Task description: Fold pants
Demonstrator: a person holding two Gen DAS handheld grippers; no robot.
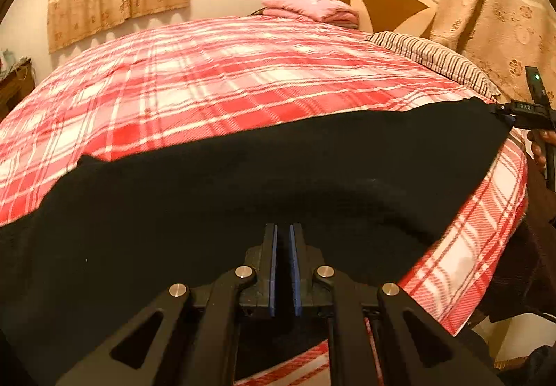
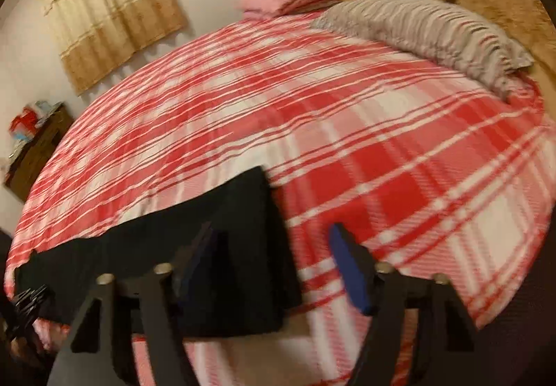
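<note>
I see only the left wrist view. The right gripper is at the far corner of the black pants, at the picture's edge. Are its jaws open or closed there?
Observer: Open. In the right wrist view, the right gripper stands wide and its pads press on nothing.
Operator: Is the cloth between its fingers?
Observer: Partly. The black pants lie flat on the plaid blanket, and their edge ends between the fingers.
Operator: Do you see my gripper from there?
Observer: Yes, what looks like the left gripper sits at the pants' opposite end.
</note>
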